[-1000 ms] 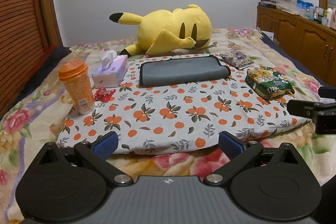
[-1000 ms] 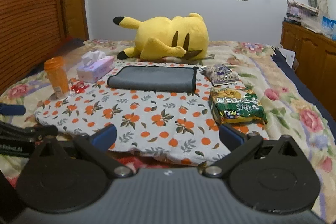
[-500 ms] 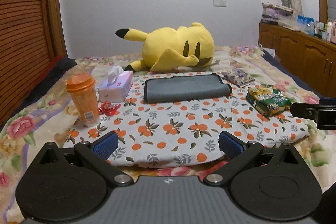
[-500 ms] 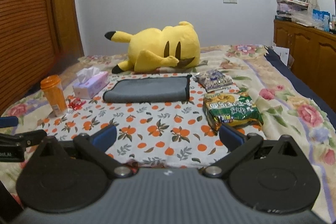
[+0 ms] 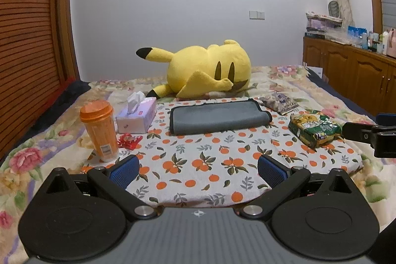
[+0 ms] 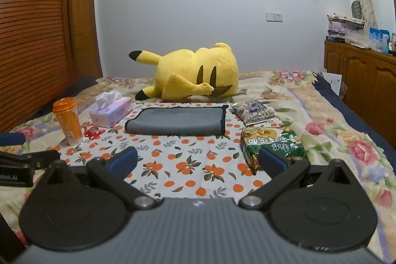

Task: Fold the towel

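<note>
Tongs: left tongs and right tongs both spread wide, holding nothing.
Towel: grey towel lies flat on the bed, well ahead.
Feel: probably soft, light, floppy.
Grab: I'd pinch the near corners.

Bed with floral-patterned cover. Directly on it:
- white rectangular cloth printed with oranges and leaves, spread flat at the centre;
- large yellow plush toy with black-tipped ears, lying on its side at the cloth's far edge.

Dark blue bedding shows along the bed's right side.
</note>
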